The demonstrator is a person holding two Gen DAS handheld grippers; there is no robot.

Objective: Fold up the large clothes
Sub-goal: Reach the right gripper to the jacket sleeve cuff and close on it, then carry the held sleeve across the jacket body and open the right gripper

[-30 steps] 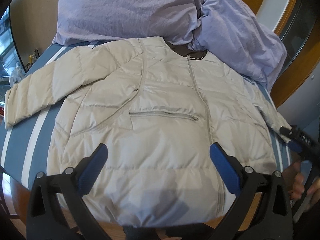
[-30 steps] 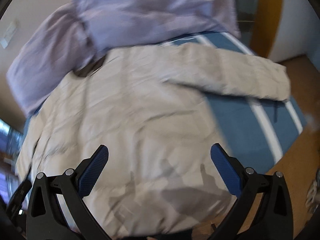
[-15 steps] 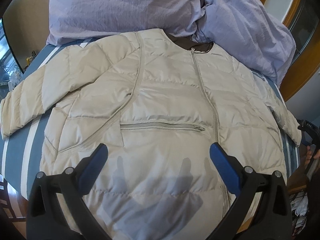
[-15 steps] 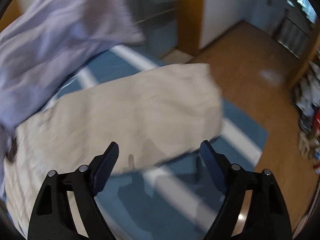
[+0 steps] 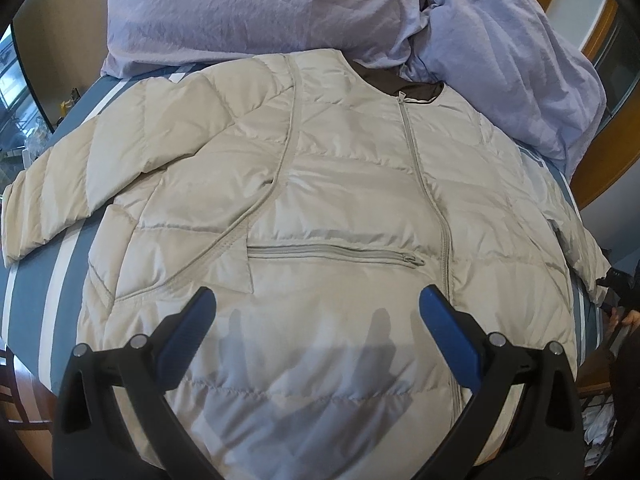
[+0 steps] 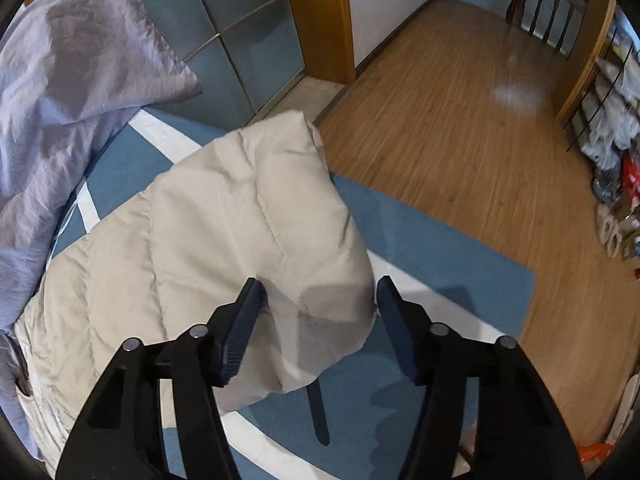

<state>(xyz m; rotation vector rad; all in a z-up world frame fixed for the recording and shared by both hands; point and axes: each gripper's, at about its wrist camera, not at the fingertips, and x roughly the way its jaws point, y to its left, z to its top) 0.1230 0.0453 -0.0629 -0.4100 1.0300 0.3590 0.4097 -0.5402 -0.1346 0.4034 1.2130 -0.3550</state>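
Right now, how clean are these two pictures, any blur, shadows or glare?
Left wrist view: sharp, fisheye-bent at the edges, with the left gripper casting its shadow on the jacket. Right wrist view: slightly soft, a glare patch on the wooden floor, shadow under the closing right gripper on the sleeve.

The bed [image 5: 36, 280], blue sheet with white stripes, carries a beige puffer jacket [image 5: 320, 220] spread flat, zipper up, just beneath the gripper; beyond its collar, lilac pillows [image 5: 280, 4] lie bunched, touching it.
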